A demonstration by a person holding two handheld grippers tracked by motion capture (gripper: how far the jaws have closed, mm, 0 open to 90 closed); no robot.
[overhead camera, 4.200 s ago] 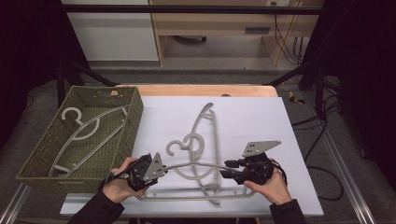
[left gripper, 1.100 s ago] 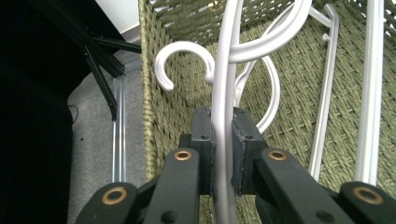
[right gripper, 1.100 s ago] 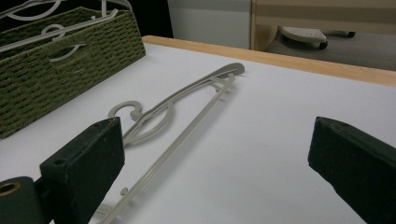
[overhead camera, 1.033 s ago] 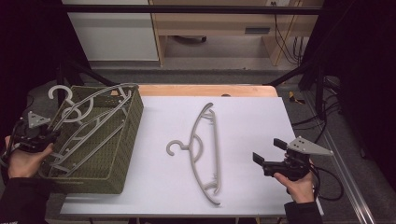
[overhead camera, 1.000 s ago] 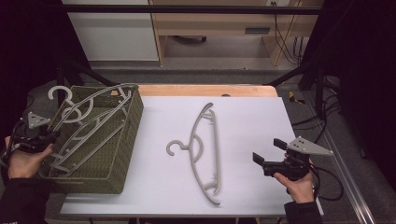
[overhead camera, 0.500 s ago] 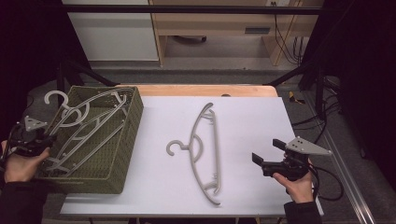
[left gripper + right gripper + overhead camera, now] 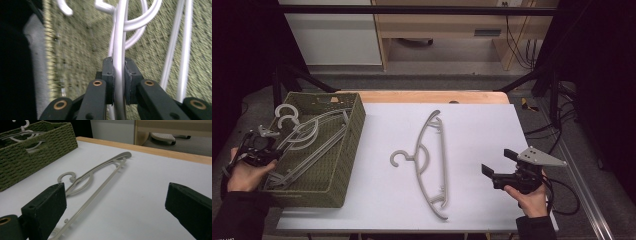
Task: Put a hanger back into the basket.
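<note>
I see a pale grey plastic hanger (image 7: 307,134) tilted over the green woven basket (image 7: 343,165) at the left of the table, its hook toward the far left, resting on a second hanger. A third grey hanger (image 7: 430,159) lies flat mid-table, hook pointing left.

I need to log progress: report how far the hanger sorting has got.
Done: one grey hanger already lies in the green woven basket. In hand: the left gripper is shut on a second hanger over the basket, not yet released. Left: the last hanger lies on the white table, with the right gripper open beside it.
</note>
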